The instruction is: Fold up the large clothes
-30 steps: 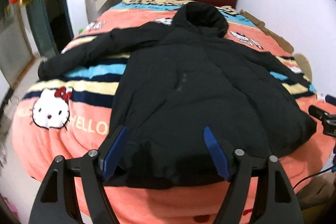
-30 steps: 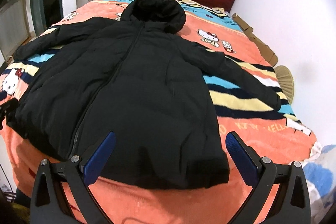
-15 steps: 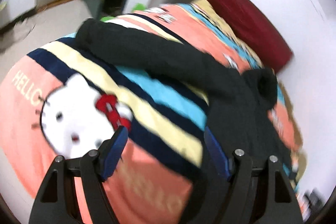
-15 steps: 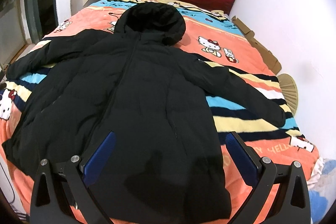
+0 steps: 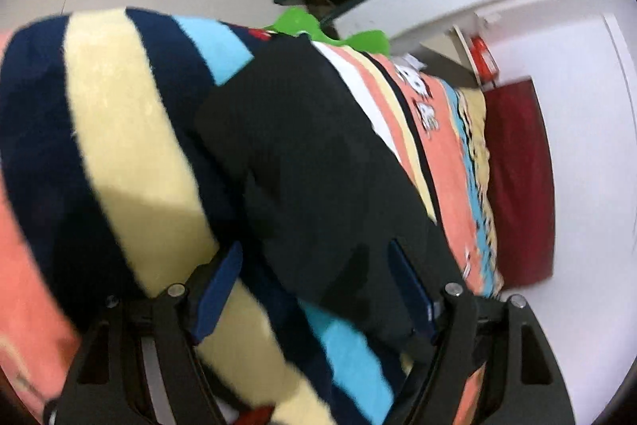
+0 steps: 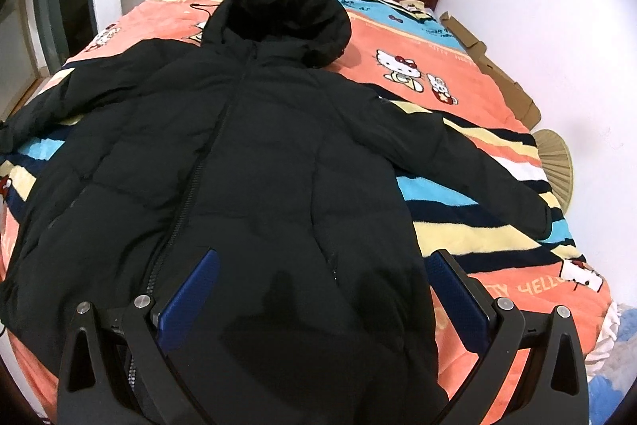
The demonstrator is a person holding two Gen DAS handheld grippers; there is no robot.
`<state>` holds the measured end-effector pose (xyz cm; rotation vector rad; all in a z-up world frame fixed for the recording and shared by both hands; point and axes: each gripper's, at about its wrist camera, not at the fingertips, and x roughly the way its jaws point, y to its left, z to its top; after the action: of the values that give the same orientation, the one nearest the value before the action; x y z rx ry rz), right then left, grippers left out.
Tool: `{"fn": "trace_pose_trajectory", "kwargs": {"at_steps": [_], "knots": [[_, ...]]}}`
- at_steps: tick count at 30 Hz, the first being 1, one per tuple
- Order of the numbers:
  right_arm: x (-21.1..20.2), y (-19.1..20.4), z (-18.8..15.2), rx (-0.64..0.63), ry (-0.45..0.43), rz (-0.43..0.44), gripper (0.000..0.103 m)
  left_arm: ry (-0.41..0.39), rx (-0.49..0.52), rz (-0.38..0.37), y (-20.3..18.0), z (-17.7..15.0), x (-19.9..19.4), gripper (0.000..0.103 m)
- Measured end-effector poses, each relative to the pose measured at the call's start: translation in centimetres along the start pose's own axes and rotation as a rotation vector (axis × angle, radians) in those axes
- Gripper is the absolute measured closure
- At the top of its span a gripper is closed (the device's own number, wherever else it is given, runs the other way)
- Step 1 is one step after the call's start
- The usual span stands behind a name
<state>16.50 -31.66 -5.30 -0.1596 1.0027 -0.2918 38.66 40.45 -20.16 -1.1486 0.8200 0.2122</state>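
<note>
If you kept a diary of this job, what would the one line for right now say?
stage: reaching for sleeve | left gripper: open over sleeve | right gripper: open above black jacket hem | jacket: flat on blanket, unfolded

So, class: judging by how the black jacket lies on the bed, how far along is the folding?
Done: the jacket lies spread flat, front up, both sleeves out, on the blanket. In hand: the open left gripper sits over the left sleeve; the right gripper hovers open above the hem. Left: every fold, as none shows yet.
</note>
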Motion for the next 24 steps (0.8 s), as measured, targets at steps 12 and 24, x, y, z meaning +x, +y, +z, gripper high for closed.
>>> {"fn": "trace_pose_trajectory", "kwargs": {"at_steps": [12,24], "knots": [[0.4,-1.0,-0.1,0.018,0.001,-0.006,0.001,0.001,0.043,-0.051,-3.1,0.9,0.8,0.098],[-3.0,-4.8,-2.1,0.086,-0.094,0.02,0.001,0.004,0.414,-0.251,-19.5,-7.0,-6.7,0.099]]}}
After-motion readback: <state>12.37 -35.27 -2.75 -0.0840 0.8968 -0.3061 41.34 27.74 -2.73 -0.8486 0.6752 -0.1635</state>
